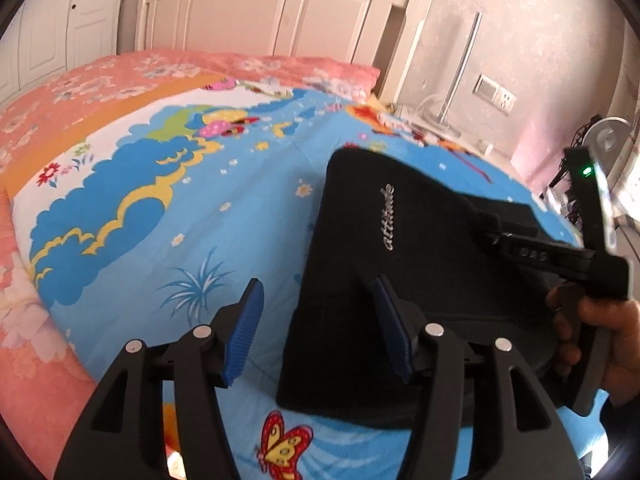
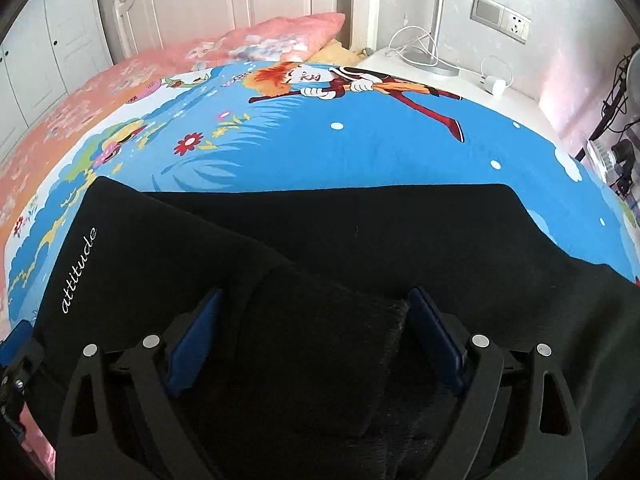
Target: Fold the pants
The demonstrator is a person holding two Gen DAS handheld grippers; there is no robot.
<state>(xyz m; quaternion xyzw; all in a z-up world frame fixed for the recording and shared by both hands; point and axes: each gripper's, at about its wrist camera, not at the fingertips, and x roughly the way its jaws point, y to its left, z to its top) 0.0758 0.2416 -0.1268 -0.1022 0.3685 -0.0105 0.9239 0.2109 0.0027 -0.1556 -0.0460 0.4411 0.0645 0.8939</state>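
Seen from the left wrist, the black pants lie folded on the bed's cartoon-printed blue sheet, with a line of pale script lettering running up the top layer. The left gripper stands partly open over the pants' left edge: its left pad is above bare sheet, its right pad above the black cloth, and nothing is pinched between them. This view alone shows the other tool from outside: the right gripper reaches in from the right, its tips down on the pants, a person's hand wrapped around its handle and a small green light glowing on its body. It also takes in the white headboard, a pink pillow and a butterfly printed near the close edge of the sheet. From the right wrist, the pants fill the lower half of the picture, and the lettering reads clearly as "attitude" here. The right gripper is spread wide, its blue pads standing either side of a raised bulge of black cloth; whether they press on it I cannot tell. Only this view shows a white bedside table with a lamp base, a white cable and plug, and a wall switch and socket above. A corner of the left gripper peeks in at the far left edge.
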